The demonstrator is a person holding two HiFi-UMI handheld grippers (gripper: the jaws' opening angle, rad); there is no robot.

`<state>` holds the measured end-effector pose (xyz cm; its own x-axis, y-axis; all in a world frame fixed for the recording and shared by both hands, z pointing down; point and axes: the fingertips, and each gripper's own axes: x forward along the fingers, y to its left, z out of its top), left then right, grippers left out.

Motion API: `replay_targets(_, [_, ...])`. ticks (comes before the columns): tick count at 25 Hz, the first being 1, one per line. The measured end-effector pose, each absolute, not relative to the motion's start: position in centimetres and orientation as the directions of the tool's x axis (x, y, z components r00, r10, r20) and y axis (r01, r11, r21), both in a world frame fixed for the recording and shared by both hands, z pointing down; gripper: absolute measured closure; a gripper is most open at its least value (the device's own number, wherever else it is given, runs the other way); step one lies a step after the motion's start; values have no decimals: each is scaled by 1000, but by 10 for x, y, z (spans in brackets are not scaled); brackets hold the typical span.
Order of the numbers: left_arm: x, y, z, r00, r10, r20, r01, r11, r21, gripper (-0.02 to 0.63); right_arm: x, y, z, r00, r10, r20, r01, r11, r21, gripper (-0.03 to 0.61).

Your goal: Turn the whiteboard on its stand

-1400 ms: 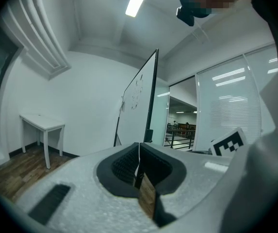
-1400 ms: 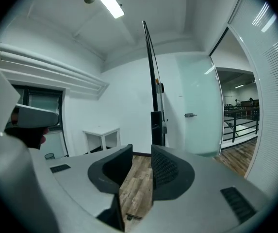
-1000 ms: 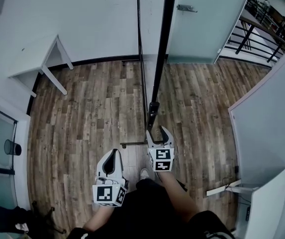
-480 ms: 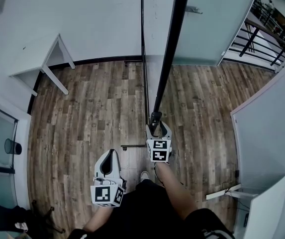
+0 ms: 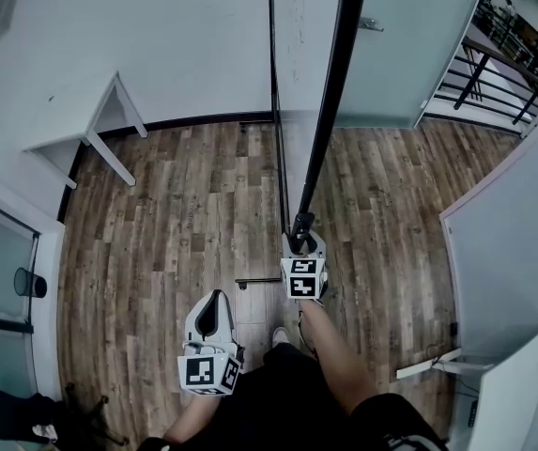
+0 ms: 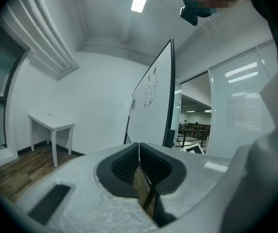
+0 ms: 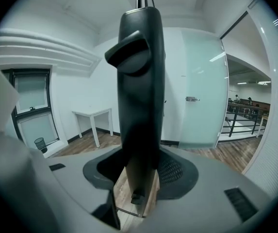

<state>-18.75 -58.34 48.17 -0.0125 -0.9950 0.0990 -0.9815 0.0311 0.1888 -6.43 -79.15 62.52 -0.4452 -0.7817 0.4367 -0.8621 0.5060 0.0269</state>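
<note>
I look down the whiteboard (image 5: 306, 83) almost edge-on; its black frame (image 5: 330, 92) runs toward me. The frame's near end sits between the jaws of my right gripper (image 5: 301, 238). In the right gripper view the frame (image 7: 139, 81) fills the gap of the right gripper (image 7: 141, 174), whose jaws are closing and touch it on both sides. My left gripper (image 5: 214, 301) hangs lower left, apart from the board. In the left gripper view the left gripper (image 6: 139, 147) is shut on nothing, and the whiteboard (image 6: 151, 101) stands ahead.
The stand's foot bar (image 5: 257, 280) lies on the wood floor under my grippers. A white table (image 5: 81, 111) stands at the far left wall, a bin (image 5: 26, 283) by the left window. A glass door (image 5: 409, 36) and railing (image 5: 494, 36) are far right; a white panel (image 5: 513, 280) rises at right.
My right gripper has moved forward so that the frame's near end, earlier just ahead of it, now sits between its jaws. The left gripper has hardly moved.
</note>
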Motion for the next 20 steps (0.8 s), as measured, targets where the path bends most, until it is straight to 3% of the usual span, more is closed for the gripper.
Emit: replay_targets(20, [-192, -511, 476, 9, -996, 84, -979, 9, 203, 594, -38, -724, 626, -433, -788, 437, -869, 494, 29, 387])
